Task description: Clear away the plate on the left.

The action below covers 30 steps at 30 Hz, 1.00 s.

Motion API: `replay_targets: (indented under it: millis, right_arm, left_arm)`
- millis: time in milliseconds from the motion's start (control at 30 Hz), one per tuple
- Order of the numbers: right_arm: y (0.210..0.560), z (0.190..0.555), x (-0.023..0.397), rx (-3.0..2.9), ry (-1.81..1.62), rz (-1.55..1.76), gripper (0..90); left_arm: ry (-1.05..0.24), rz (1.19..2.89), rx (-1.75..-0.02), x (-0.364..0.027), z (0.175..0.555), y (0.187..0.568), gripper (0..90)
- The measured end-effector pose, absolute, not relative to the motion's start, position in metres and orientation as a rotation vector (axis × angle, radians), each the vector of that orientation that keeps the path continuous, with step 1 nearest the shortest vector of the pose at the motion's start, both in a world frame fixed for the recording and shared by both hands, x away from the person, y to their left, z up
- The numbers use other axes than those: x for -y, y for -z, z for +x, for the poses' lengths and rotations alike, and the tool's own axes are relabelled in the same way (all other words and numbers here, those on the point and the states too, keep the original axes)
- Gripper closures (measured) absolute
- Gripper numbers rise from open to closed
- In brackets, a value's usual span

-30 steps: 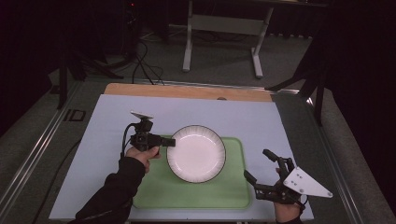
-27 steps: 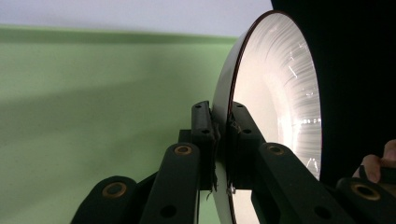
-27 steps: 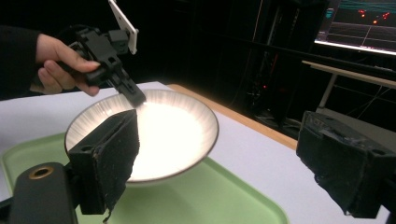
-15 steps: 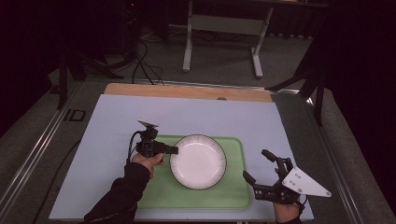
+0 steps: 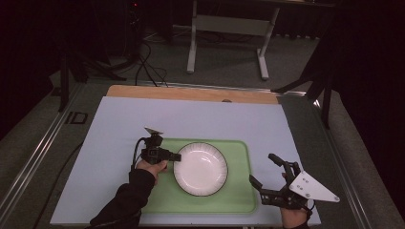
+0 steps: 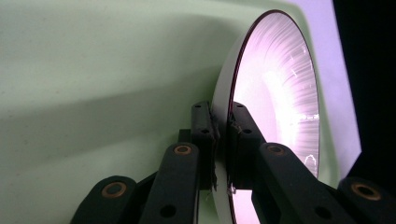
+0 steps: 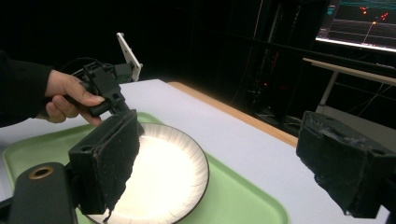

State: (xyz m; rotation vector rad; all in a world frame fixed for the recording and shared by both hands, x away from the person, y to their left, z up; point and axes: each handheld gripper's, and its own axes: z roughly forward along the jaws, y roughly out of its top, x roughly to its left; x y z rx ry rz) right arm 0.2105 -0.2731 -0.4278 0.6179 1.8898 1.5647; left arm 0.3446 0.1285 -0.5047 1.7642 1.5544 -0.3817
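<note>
The white plate (image 5: 200, 168) is pinched at its left rim by the left gripper (image 5: 175, 157), pads pressed on either side of the edge, and it now sits over the green tray (image 5: 239, 200) on the pale blue mat (image 5: 119, 124). Placement looks nearly done; release and withdrawal are judged to be what is left. The right gripper (image 5: 266, 172) is held spread wide off the tray's right edge, gripping nothing. One plate, one tray and two grippers are counted.

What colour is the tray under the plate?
Light green; the tray shows best in the high view, under the white plate.
</note>
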Motion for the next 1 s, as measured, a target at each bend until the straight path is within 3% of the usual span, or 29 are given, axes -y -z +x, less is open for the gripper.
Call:
replay_targets:
  millis: [667, 1000]
  right_arm:
    - [0.429, 0.212, 0.271, -1.912, -1.559, 0.614, 13.4]
    - [0.429, 0.212, 0.27, -1.917, -1.558, 0.615, 13.4]
  left_arm:
    - [0.337, 1.816, -1.575, -0.127, 0.348, 0.521, 84.9]
    - [0.223, 1.85, -1.569, -0.128, 0.348, 0.5, 77.9]
